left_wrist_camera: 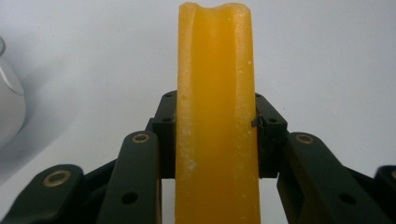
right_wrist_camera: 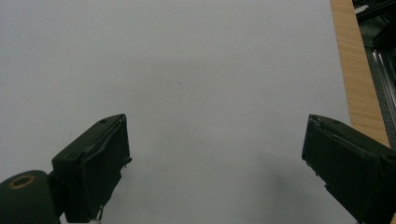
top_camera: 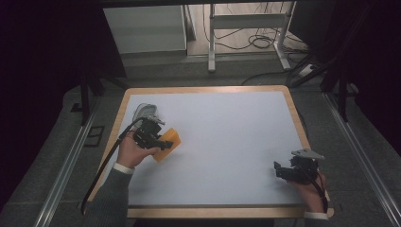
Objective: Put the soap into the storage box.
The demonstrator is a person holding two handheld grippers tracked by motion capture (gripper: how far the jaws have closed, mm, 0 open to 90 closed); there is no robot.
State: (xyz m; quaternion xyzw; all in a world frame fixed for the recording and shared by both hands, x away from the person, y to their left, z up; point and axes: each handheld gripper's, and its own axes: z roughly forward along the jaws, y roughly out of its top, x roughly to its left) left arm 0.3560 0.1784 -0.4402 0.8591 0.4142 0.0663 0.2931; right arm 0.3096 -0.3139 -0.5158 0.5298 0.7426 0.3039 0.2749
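Observation:
A yellow-orange sponge (top_camera: 169,144) is held on edge at the left side of the white table, with my left gripper (top_camera: 161,140) shut on it. In the left gripper view the sponge (left_wrist_camera: 215,121) stands upright between the two black jaws, which press its sides, and my left gripper (left_wrist_camera: 215,135) grips it near its middle. My right gripper (top_camera: 280,169) rests low at the table's right front, open. In the right gripper view its jaws stand wide apart over bare white surface, with nothing between them at my right gripper (right_wrist_camera: 217,158).
A pale grey-white rounded object (top_camera: 145,111) lies just behind the left hand, and its edge (left_wrist_camera: 9,107) shows at the far left in the left gripper view. The table's wooden rim (right_wrist_camera: 357,79) runs close to the right gripper. Metal table legs and cables stand beyond the far edge.

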